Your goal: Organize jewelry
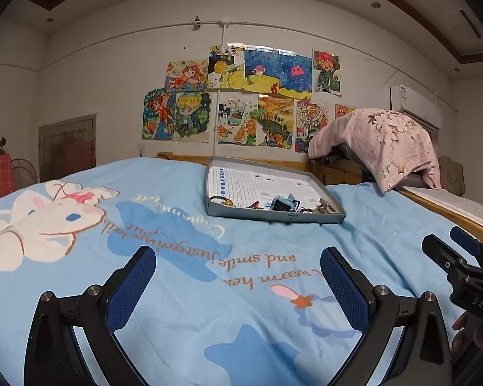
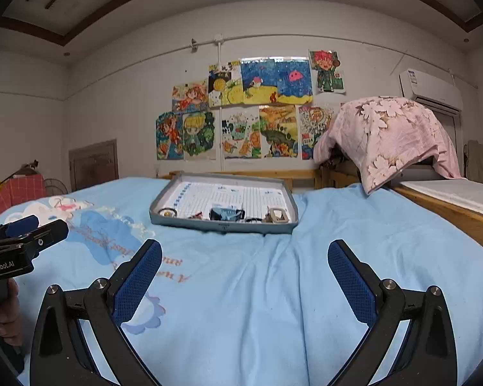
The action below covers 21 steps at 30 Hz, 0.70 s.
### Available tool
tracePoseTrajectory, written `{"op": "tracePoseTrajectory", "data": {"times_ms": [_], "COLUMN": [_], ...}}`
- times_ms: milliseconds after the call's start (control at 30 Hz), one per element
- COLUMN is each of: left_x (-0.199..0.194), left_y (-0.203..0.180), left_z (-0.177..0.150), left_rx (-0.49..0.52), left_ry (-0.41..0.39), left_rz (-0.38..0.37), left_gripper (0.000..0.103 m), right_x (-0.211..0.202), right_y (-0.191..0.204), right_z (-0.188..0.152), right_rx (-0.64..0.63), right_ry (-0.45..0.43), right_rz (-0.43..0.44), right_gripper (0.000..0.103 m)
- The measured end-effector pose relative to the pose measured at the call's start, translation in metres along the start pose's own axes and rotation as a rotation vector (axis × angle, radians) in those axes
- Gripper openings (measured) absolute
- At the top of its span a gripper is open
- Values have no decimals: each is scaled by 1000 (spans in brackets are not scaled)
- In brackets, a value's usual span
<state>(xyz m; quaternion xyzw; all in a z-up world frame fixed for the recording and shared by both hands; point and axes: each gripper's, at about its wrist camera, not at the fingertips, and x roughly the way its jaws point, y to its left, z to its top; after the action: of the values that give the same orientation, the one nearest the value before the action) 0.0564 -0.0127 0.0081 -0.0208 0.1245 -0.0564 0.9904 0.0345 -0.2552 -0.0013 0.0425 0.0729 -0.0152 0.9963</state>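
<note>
A shallow grey tray [image 1: 273, 217] [image 2: 222, 225] lies on the blue bedspread, ahead of both grippers. Along its near edge sit several small pieces: a ring-like item [image 1: 219, 200] [image 2: 168, 212] at the left, a small blue box [image 1: 285, 204] [image 2: 225, 214] in the middle, a beige clip-like piece [image 1: 325, 208] [image 2: 278, 216] at the right. My left gripper [image 1: 238, 257] hangs open over the bedspread, well short of the tray. My right gripper [image 2: 244, 251] is also open and empty, facing the tray's near edge. Each gripper shows at the edge of the other's view.
A blue cartoon bedspread [image 1: 177, 257] [image 2: 338, 241] covers the bed. A pink floral cloth [image 1: 386, 141] [image 2: 396, 135] drapes a pile at the right, beside a wooden bed rail [image 2: 450, 212]. Drawings [image 1: 241, 96] hang on the far wall. A hand [image 2: 8, 315] holds the left gripper's handle.
</note>
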Motion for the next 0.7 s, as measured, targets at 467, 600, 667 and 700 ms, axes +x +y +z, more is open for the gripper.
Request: {"op": "tracePoseTrajectory", "data": {"times_ms": [467, 600, 667, 700], "left_x": [5, 5, 6, 6], "left_y": [14, 14, 15, 15], "left_z": [-7, -7, -7, -7], "left_rx": [-57, -55, -54, -54], "left_ry": [20, 17, 18, 18], "left_rz": [7, 15, 13, 12], "left_gripper": [103, 103, 103, 103], "right_x": [3, 2, 2, 2], "right_y": [5, 5, 5, 5], "right_z": [-3, -3, -3, -3], "right_rx": [-6, -1, -2, -2], "right_ry": [30, 30, 29, 31], "right_rz": [-3, -3, -2, -3], "right_gripper": [101, 101, 101, 101]}}
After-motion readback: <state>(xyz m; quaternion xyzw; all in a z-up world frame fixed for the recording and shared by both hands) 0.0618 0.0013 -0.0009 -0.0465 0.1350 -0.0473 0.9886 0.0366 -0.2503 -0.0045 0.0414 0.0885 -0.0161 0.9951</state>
